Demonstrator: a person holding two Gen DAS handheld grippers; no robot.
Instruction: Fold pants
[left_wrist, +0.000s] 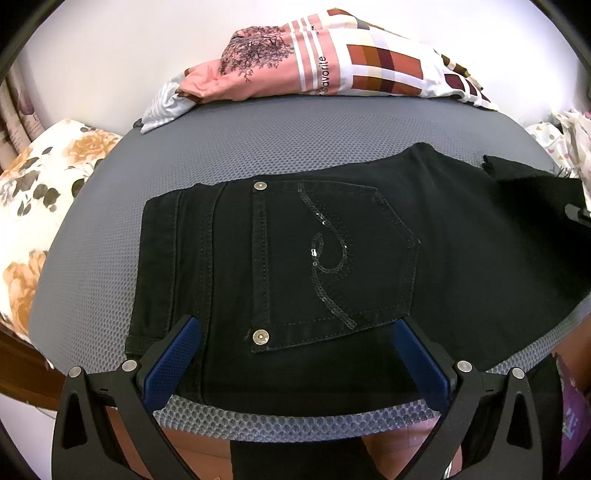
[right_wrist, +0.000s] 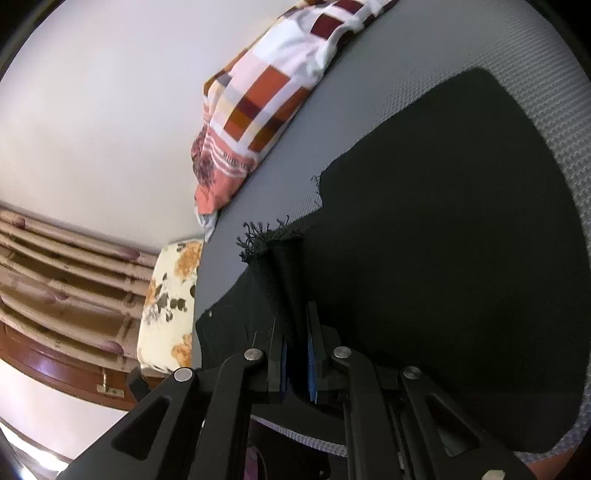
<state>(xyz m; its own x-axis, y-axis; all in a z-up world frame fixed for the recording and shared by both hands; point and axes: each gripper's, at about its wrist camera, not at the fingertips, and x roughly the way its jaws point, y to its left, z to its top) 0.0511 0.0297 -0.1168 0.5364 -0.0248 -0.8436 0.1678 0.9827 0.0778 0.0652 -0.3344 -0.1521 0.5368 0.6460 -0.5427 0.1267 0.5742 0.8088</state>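
Black pants (left_wrist: 332, 258) lie flat on a grey mesh surface (left_wrist: 258, 147), waistband to the left, back pocket with a sequin swirl facing up. My left gripper (left_wrist: 295, 332) is open, its blue-padded fingers (left_wrist: 173, 362) spread over the near edge of the pants by the pocket. My right gripper (right_wrist: 295, 328) is shut on the frayed leg hem (right_wrist: 273, 240) of the pants (right_wrist: 443, 258) and holds it lifted over the rest of the fabric. The tip of the right gripper shows at the right edge of the left wrist view (left_wrist: 578, 214).
A pink and checked folded cloth (left_wrist: 325, 62) lies at the far edge of the surface, also in the right wrist view (right_wrist: 258, 103). A floral cushion (left_wrist: 40, 206) sits to the left. A white wall is behind. Curtains (right_wrist: 66, 266) hang at left.
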